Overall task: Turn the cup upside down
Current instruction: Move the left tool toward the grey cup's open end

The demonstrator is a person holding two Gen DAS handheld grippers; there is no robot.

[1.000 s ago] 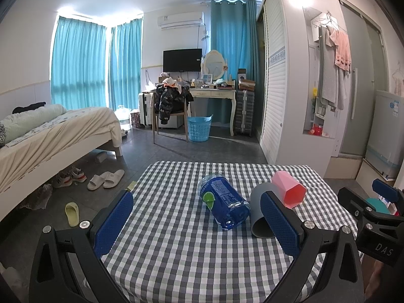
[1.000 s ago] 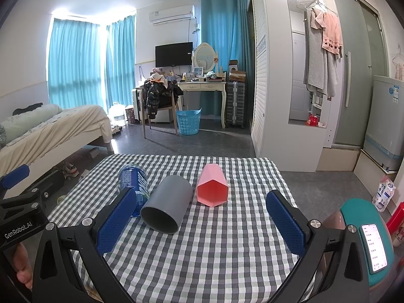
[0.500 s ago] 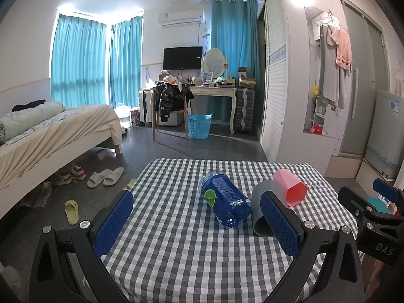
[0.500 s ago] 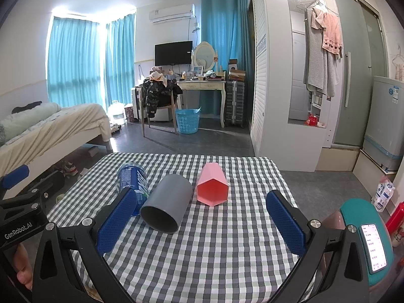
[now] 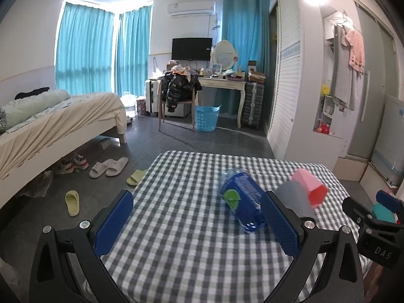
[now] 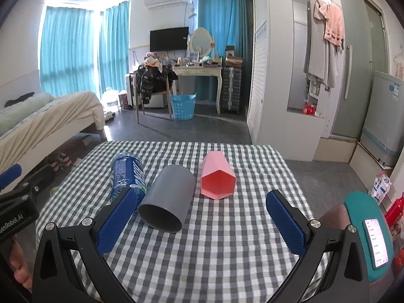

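Checked grey-and-white cloth covered the tabletop [image 6: 227, 252], the biggest thing in front of me, and everything I had to work with lay on it. Across the room I could see a bed [image 5: 58, 118] at the left and a blue basket [image 6: 182, 107] on the floor by a dressing table.

My left gripper [image 5: 199, 223] hung over the near left part of the tabletop with its jaws wide apart and nothing between them. My right gripper [image 6: 202, 221] hung over the near edge, its jaws equally wide apart and likewise holding nothing.

Three things lay on their sides in a row across the middle of the tabletop. At the left was a blue bottle [image 6: 127, 175], its green cap end turned toward the left camera. Just beside it, in the middle, lay the grey cup [image 6: 168, 197], its open mouth facing the right camera; whether it touched the bottle I could not tell. From the right wrist it sat just ahead of the left blue pad [image 6: 116, 221], partly overlapped by it in the view. Just right of it lay the pink cup [image 6: 217, 176], faceted, its open mouth also toward me and a narrow gap between it and the grey one. In the left view the cups were blurred.
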